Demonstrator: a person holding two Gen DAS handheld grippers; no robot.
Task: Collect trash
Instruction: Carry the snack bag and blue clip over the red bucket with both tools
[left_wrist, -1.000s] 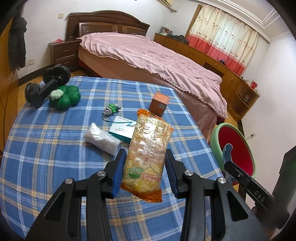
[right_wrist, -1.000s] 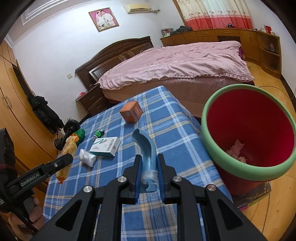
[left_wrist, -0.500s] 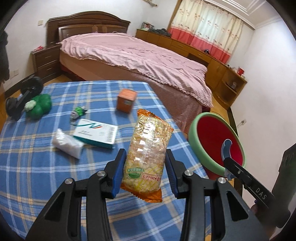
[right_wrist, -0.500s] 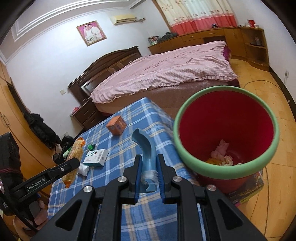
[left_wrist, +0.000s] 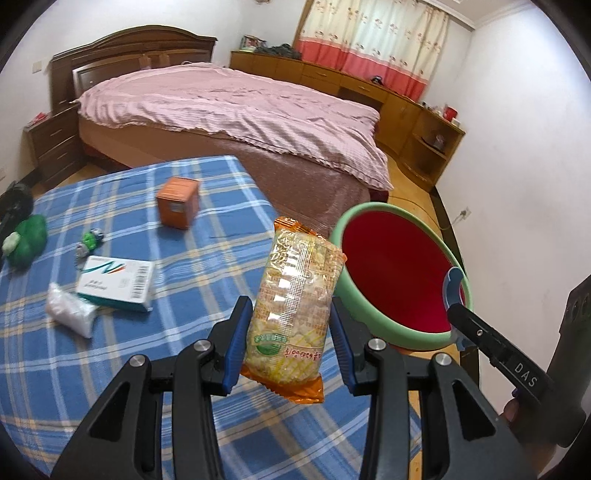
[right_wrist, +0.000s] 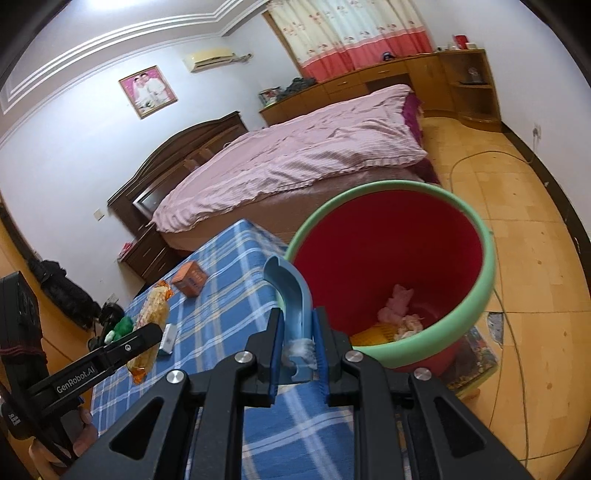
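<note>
Left wrist view: left gripper clamped on snack pack, held upright above bench edge. Bin sits much nearer than a second ago, now just right of the pack, so the carry has swung toward it. Tissue wad, white box, orange box, small green toy lie on the bench, uncollected.

Right wrist view: right gripper squeezed together on blue curved piece, tip reaching over the bin's green rim. Bin fills more of the frame than before; pink scraps lie inside. Judgement: both items nearly at drop point, release comes next; pack not yet over the opening.
</note>
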